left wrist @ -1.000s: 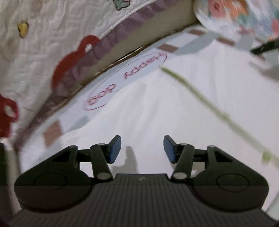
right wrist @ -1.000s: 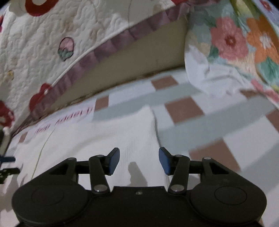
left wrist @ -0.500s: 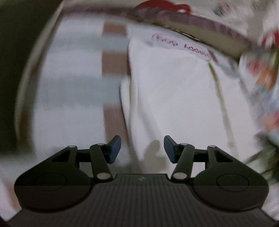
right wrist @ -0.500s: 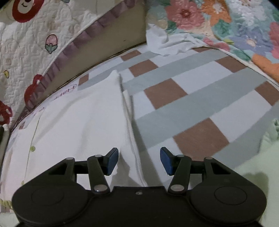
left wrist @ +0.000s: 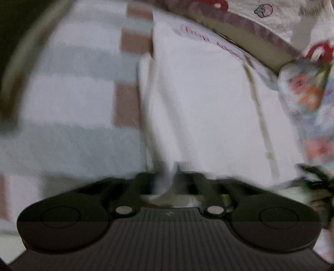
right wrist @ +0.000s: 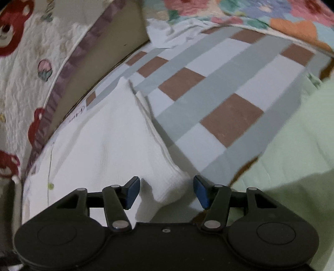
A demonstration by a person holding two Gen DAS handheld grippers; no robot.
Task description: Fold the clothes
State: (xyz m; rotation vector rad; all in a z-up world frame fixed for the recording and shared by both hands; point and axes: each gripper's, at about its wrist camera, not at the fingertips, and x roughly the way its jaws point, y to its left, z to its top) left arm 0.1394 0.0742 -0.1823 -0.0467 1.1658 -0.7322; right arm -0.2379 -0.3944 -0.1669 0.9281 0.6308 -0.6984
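A white garment (left wrist: pixel 204 108) lies flat on the checked bedsheet (left wrist: pixel 68 104), with a thin green line of stitching (left wrist: pixel 258 108) running down it. In the blurred left wrist view my left gripper (left wrist: pixel 170 179) is shut on a fold of this garment at its near left edge. In the right wrist view the same white garment (right wrist: pixel 108 146) has its near right corner lying between the blue pads of my right gripper (right wrist: pixel 166 192). That gripper is open and its pads stand clear of the cloth.
The checked sheet (right wrist: pixel 219 87) spreads to the right. A pale green cloth (right wrist: pixel 292 156) lies at the near right. A floral quilt (right wrist: pixel 250 12) bounds the far side, and a white quilted cover with red bears (right wrist: pixel 31 62) rises on the left.
My left gripper swung round to the garment's left edge, dropped and shut on a fold. My right gripper pulled back along the right edge to the near corner, still open.
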